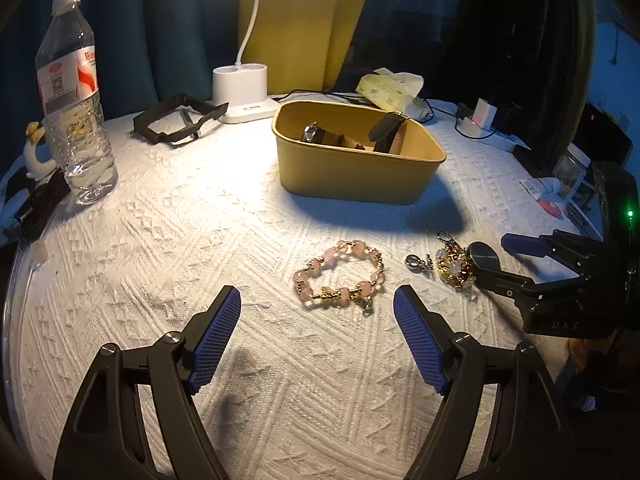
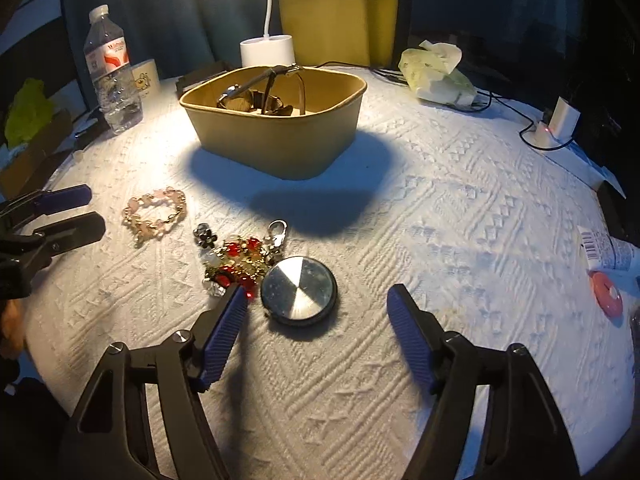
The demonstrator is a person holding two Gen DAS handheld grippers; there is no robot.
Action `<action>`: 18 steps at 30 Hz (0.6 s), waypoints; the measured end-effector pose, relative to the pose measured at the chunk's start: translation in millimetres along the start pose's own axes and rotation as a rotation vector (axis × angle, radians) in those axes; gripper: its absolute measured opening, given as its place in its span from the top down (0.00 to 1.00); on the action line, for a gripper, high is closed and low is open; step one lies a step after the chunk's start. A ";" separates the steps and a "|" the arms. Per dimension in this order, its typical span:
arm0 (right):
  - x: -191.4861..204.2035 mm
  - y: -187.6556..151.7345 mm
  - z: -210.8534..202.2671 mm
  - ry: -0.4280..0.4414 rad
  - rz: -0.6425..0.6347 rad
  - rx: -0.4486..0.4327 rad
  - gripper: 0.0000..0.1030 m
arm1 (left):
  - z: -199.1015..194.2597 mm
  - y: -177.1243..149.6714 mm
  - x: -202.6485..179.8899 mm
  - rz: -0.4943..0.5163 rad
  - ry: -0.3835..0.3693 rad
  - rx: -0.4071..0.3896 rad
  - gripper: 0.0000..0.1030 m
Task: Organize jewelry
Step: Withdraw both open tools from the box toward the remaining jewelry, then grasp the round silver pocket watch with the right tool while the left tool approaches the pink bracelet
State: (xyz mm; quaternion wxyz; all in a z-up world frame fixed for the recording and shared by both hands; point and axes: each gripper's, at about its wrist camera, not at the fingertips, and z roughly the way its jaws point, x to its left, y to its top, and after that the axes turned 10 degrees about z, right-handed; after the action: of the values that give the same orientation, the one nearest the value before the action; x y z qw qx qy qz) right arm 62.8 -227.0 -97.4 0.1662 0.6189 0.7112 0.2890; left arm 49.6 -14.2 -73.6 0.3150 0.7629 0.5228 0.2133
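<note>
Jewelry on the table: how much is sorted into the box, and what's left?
Done: watches already lie inside the tan box. In hand: nothing; the left gripper stands open before the pink bead bracelet, and the right gripper is open around the round metal disc, not pressing it. Left: that bracelet, the disc and the red and gold charm cluster remain on the white cloth.

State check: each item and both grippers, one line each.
left gripper: open, empty
right gripper: open, empty
pink bracelet: flat on cloth
red-gold charm cluster: on cloth
round metal disc: flat on cloth
tan box: open, holds watches
water bottle: upright, capped
</note>
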 end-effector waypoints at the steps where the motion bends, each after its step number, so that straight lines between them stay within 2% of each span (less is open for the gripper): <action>1: 0.3 1.1 0.8 -0.004 -0.001 0.000 0.35 | 0.6 0.2 1.2 -0.002 0.003 0.001 0.21; 4: 2.2 3.2 2.5 -0.009 -0.014 -0.001 0.43 | 2.0 1.1 3.0 -0.003 0.009 0.006 0.21; 8: 4.9 3.7 2.4 -0.001 -0.031 -0.004 0.62 | 5.0 3.1 2.0 0.003 0.009 0.015 0.21; 18: -9.3 6.2 -5.2 0.058 0.008 -0.037 0.62 | 18.0 13.4 -11.3 0.063 0.008 0.050 0.21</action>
State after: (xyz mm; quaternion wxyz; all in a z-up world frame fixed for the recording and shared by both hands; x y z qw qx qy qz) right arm 66.3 -236.7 -90.7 0.1558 0.6098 0.7079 0.3206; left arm 66.2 -32.8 -76.9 0.2869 0.7858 0.5048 0.2130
